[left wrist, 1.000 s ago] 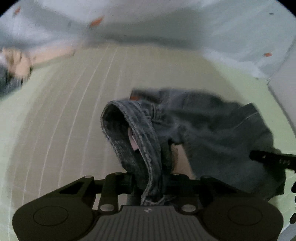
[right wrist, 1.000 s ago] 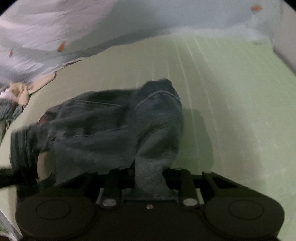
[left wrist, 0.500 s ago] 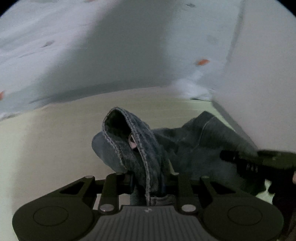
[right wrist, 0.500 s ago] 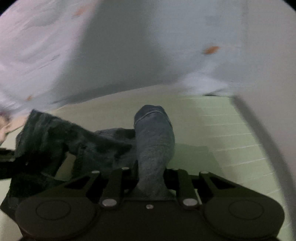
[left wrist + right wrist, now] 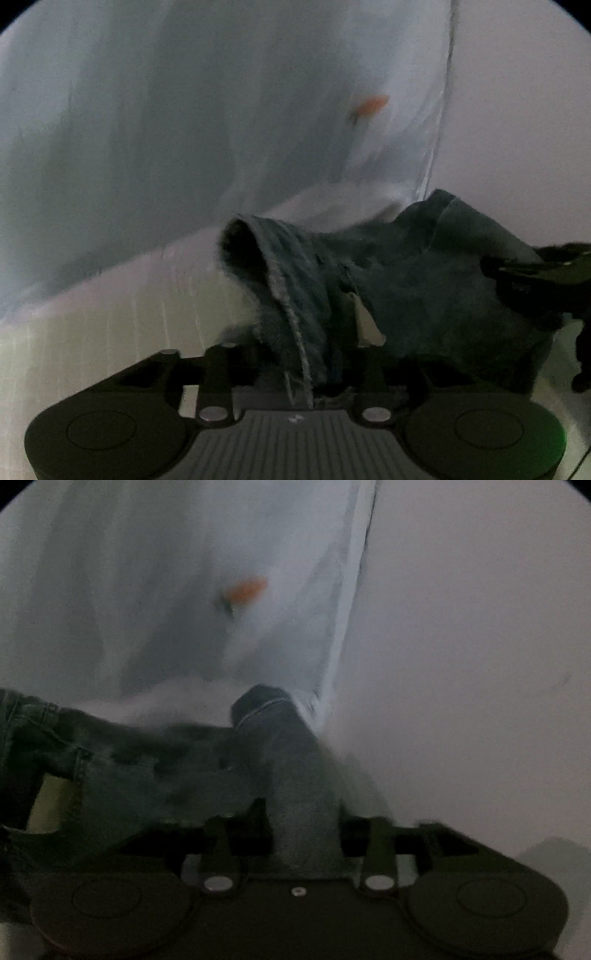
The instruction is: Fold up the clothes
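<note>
1. Your work surface is a pale green sheet (image 5: 110,332) with thin white lines. A light blue curtain-like cloth (image 5: 166,129) with a small orange print (image 5: 369,105) hangs behind it, and a plain white wall (image 5: 480,646) closes the right side. Both views are dim and blurred.

2. The dark blue jeans (image 5: 424,280) sit bunched between your two tools, at the far right corner of the sheet, close to the hanging cloth and the wall.

3. Your left gripper (image 5: 301,354) has a stitched, frayed edge of the denim running between its fingers. The jaws have just been opening. Gaps show on both sides of the cloth, so the pads appear to stand off it.

4. Your right gripper (image 5: 303,830) has a rolled hem of the jeans rising between its fingers, its end near the wall corner. These jaws have also just been opening, and dark gaps show on either side of the roll.

5. In the left view, the right tool shows at the right edge, against the far side of the denim heap.

6. A pale tag (image 5: 367,325) shows inside the garment.
</note>
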Action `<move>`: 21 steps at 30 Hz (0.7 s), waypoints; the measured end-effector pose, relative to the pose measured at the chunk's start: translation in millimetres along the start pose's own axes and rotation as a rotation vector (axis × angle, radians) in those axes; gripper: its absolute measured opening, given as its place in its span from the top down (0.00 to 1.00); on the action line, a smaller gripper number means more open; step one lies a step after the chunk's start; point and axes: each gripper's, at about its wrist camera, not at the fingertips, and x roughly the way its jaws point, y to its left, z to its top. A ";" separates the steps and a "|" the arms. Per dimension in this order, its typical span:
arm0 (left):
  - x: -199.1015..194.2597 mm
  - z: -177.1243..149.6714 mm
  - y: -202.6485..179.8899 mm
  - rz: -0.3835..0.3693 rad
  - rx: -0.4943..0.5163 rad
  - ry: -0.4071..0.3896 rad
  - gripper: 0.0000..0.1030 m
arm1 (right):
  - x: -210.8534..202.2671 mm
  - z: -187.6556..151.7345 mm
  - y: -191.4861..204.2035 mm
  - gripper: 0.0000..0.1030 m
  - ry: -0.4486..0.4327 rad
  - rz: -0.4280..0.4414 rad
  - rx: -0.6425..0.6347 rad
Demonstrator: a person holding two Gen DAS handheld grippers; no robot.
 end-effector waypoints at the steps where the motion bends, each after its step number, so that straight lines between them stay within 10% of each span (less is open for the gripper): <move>1: -1.9 -7.5 6.0 0.010 -0.004 -0.003 0.56 | -2.2 -6.3 4.0 0.23 -0.004 -0.018 -0.011; 2: -7.4 -16.7 13.1 0.027 -0.022 -0.024 0.51 | -8.5 -14.2 8.1 0.05 -0.022 -0.026 -0.017; 4: -22.2 -28.7 25.6 0.040 -0.072 -0.083 0.16 | -23.4 -30.2 14.3 0.03 -0.061 -0.041 -0.023; 6: -43.4 -36.0 37.3 0.025 -0.127 -0.160 0.07 | -45.3 -45.3 18.5 0.03 -0.071 -0.066 0.005; 16: -154.8 -51.3 89.3 -0.017 -0.192 -0.352 0.00 | -206.6 -86.5 55.0 0.00 -0.114 0.000 0.316; 21: -221.3 -91.5 109.9 0.070 -0.149 -0.321 0.00 | -279.2 -97.7 98.0 0.00 -0.110 0.062 0.223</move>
